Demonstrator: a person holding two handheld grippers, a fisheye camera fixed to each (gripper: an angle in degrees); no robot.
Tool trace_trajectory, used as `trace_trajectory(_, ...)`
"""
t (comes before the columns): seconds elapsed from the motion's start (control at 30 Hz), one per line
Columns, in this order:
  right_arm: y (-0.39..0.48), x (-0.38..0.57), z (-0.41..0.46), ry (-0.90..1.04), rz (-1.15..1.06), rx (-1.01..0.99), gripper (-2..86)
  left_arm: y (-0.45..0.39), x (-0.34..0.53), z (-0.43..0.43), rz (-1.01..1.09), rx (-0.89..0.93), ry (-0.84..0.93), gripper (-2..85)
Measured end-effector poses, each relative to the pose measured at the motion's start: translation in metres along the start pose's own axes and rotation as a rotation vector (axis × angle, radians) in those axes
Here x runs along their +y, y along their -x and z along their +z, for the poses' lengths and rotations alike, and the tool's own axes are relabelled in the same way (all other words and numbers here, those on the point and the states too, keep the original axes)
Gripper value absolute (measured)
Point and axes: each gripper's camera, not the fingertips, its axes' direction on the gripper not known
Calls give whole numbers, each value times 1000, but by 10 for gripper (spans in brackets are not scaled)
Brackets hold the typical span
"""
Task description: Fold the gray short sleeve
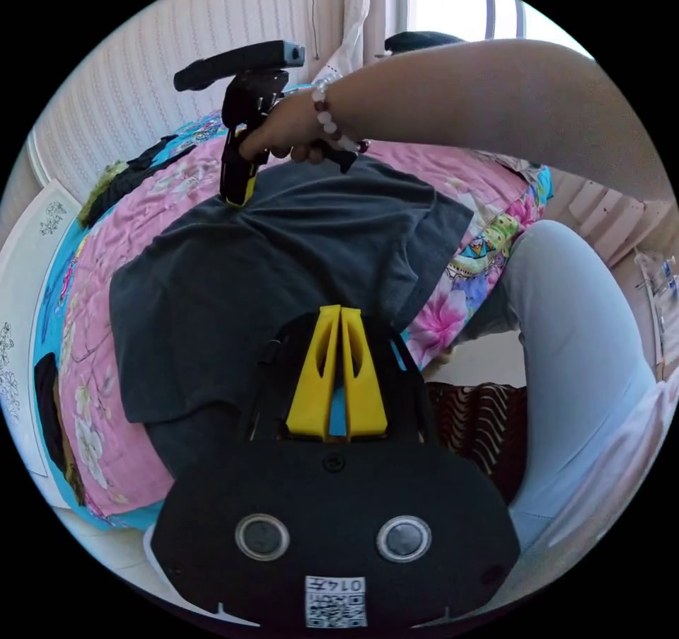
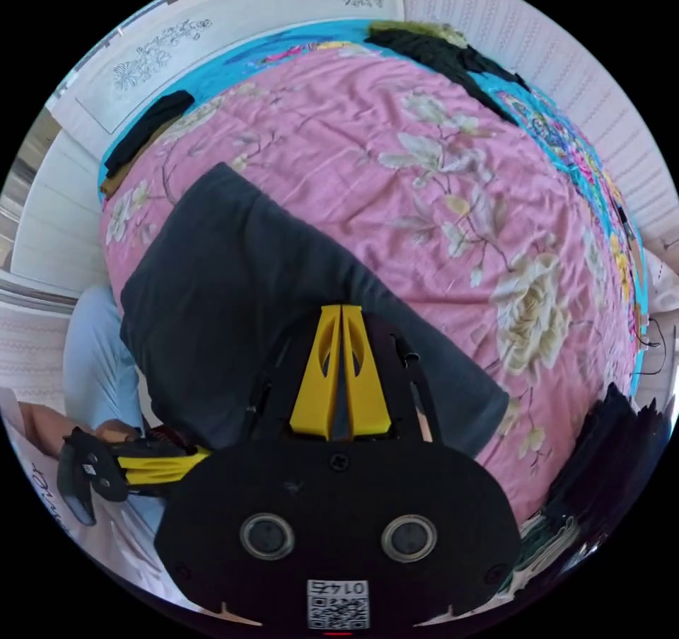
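Observation:
The gray short-sleeve shirt (image 1: 283,264) lies spread on a pink floral bedspread (image 1: 92,356). In the left gripper view my left gripper (image 1: 341,308) has its yellow jaws pressed together on the shirt's near edge, by the bed's side. At the shirt's far edge a hand holds the right gripper (image 1: 237,199), and the cloth puckers around its jaws. In the right gripper view my right gripper (image 2: 341,308) is shut on the shirt (image 2: 233,278), which stretches away to the left. The left gripper (image 2: 201,456) shows at lower left, at the shirt's edge.
Dark clothes (image 2: 438,52) lie at the bedspread's (image 2: 424,172) far side, and another dark pile (image 2: 608,448) sits at the right. A white headboard (image 2: 212,23) borders the bed. The person's arm (image 1: 481,101) and pale blue trouser leg (image 1: 580,356) stand beside the bed.

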Motion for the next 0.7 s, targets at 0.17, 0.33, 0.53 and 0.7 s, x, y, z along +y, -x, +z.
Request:
trace_trajectory(0.17, -35, -5, 29, -42, 93, 19, -4, -19, 30, 9, 39, 46, -84, -9)
trace_trajectory(0.33, -80, 48, -26, -191, 169, -174, -1, -21, 37, -16, 99, 92, -121, 0)
trace_trajectory(0.53, -137, 224, -80, -247, 397, -119, 57, -20, 34, -50, 20, 105, -365, 145)
trace_trajectory(0.7, -167, 309, -63, -106, 574, -148, 109, -42, 11, -39, 94, 139, -332, 174)
